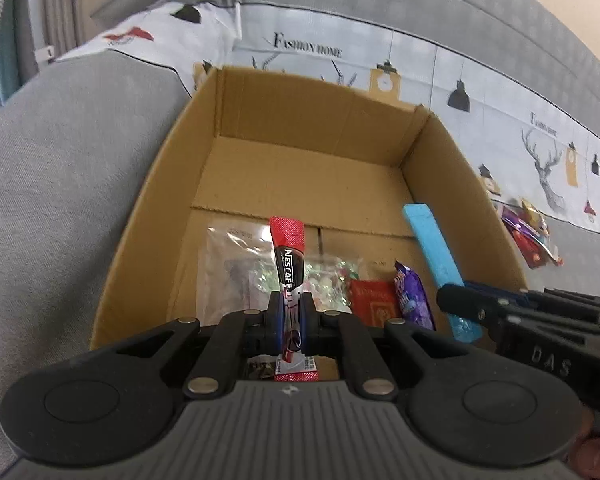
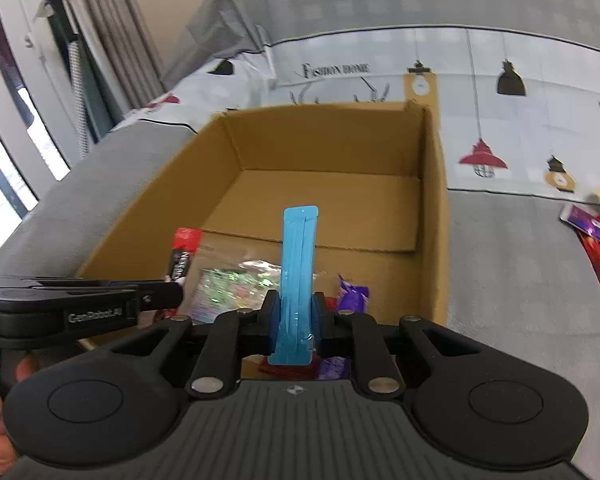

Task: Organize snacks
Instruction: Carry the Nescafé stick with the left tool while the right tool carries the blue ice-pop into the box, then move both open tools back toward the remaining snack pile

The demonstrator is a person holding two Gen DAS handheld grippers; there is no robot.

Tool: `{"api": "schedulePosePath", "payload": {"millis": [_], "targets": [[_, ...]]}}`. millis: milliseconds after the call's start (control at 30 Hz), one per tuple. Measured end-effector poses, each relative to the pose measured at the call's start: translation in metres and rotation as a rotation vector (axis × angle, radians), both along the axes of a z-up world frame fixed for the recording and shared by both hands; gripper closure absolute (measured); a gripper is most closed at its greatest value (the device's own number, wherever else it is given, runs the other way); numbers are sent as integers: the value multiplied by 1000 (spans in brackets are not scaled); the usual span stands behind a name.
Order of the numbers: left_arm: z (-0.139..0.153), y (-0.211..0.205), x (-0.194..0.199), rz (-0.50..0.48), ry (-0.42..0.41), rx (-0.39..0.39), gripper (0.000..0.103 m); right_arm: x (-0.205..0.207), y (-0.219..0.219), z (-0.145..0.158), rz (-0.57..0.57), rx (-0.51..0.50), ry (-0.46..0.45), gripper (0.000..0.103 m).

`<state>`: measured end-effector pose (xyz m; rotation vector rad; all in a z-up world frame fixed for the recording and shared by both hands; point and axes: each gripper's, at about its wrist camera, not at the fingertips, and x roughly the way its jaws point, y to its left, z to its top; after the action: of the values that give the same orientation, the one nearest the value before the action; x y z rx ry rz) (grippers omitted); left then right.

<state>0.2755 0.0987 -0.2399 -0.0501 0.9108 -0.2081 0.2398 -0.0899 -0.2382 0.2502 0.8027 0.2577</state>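
Cardboard box [image 1: 172,200] on bed, both sticks held above near end.

Risk: thin sachets gripped low, tops free; could pivot or slip at release, land on rim or outside. Grippers close together; could knock.

Left gripper [image 1: 290,322] pinching Nescafe stick [image 1: 287,256], upright. Right gripper [image 2: 296,320] pinching blue stick [image 2: 298,256], upright.

Loose snacks [image 2: 598,240] on bed right of box, well apart.

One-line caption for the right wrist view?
Right tool grips a light blue stick sachet over the open brown cardboard box on a grey sofa.
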Motion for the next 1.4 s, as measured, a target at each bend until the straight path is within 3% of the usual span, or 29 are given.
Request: {"api": "schedulePosePath", "payload": {"millis": [67,100,133,167,233,367,433,633,867,967,1000,1100,1133,1167,1233,1400], "targets": [[4,3,0,1,8,-28,73,-2,-7,-1,-33,26,4,76],[7,2,0,11,8,-23,33,-3,-11,0,-40,54,3,65],[12,1,-2,25,-3,-10,5,-4,-15,2,-54,64,-6,57],[19,-1,-6,31,-46,0,3,-6,-19,5,-63,67,-19,56],[30,-12,-15,13,-120,34,3,-10,-25,12,-72,82,-44,56],[46,-39,-22,-38,-127,35,3,-19,-43,21,-106,79,-79,53],[51,-54,-25,-47,-132,20,2,-25,-54,24,-131,51,-91,38],[50,-113,-27,-104,-140,-8,2,-44,-110,22,-247,29,-134,8],[24,-218,-17,-250,-112,55,2,-70,-187,-13,-334,-115,-225,1],[6,-256,-6,-295,-90,10,4,-72,-230,-32,-375,-66,-185,3],[-1,-268,0,-308,-70,-19,10,-71,-248,-39,-392,-20,-166,8],[-26,-298,22,-328,12,-103,39,-66,-287,-55,-439,39,-121,35],[-35,-308,30,-332,44,-134,47,-63,-297,-59,-449,46,-117,45],[-44,-317,39,-335,70,-162,50,-61,-307,-63,-453,58,-114,49],[-59,-334,53,-337,104,-193,58,-50,-325,-74,-464,97,-96,51],[-96,-370,87,-326,156,-217,59,-18,-360,-97,-474,189,-50,51]]}}
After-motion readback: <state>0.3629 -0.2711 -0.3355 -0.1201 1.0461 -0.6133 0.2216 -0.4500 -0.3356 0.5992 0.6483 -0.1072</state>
